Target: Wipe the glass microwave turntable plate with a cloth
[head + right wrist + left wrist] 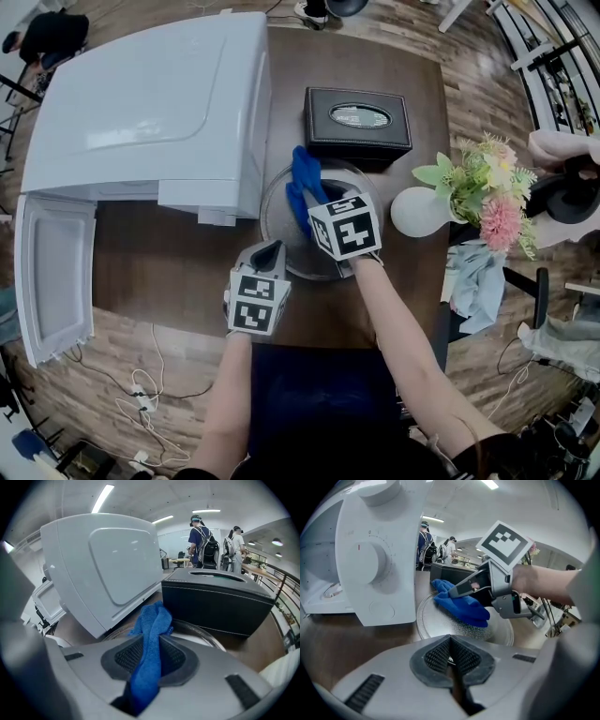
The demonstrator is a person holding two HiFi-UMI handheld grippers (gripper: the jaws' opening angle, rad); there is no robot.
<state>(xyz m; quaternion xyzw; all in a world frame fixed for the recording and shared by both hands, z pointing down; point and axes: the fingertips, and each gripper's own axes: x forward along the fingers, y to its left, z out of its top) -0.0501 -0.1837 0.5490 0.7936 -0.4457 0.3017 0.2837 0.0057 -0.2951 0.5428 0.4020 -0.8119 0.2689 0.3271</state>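
Note:
The round glass turntable plate [277, 214] lies on the dark wooden table, in front of the microwave. My right gripper [311, 204] is over the plate, shut on a blue cloth [302, 183] that trails across the glass. In the right gripper view the cloth [152, 620] runs between the jaws of my right gripper [151, 641] toward the plate's far rim [204, 637]. My left gripper [272, 250] is at the plate's near left rim, its jaws shut on the edge. The left gripper view shows my left gripper [451, 644], the plate [440, 625] and the cloth [461, 606].
A white microwave [150, 103] fills the table's left, its door [54, 277] swung open toward me. A black tissue box [357, 120] stands just behind the plate. At the right are a white vase [419, 211] with flowers [489, 187]. Cables [141, 394] lie on the floor.

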